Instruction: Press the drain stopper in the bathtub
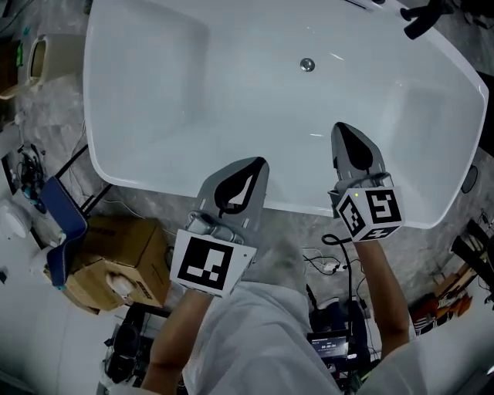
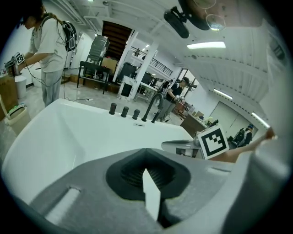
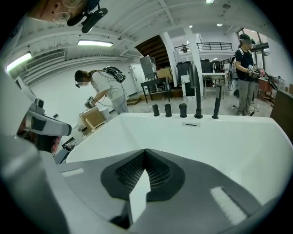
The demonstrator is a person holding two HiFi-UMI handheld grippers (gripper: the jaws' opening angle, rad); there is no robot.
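Note:
The white bathtub [image 1: 139, 179] fills the upper part of the head view. Its round metal drain stopper [image 1: 307, 65] sits on the tub floor, right of centre and toward the far side. My left gripper [image 1: 258, 162] hangs over the tub's near rim, shut and empty. My right gripper [image 1: 342, 127] reaches a little further over the near rim, also shut with nothing held, well short of the stopper. The left gripper view shows the left gripper [image 2: 145, 151] shut above the tub [image 2: 68, 132]; the right gripper view shows the right gripper [image 3: 145, 151] the same above the tub [image 3: 219, 137]. Neither gripper view shows the stopper.
Black tap fittings [image 1: 424, 19] stand on the tub's far rim, and show as the tap fittings [image 3: 183, 109] in the right gripper view. A cardboard box [image 1: 116, 262] and a blue seat [image 1: 65, 212] stand left of me. Cables [image 1: 328, 266] lie on the floor. A person [image 2: 48, 50] stands beyond the tub.

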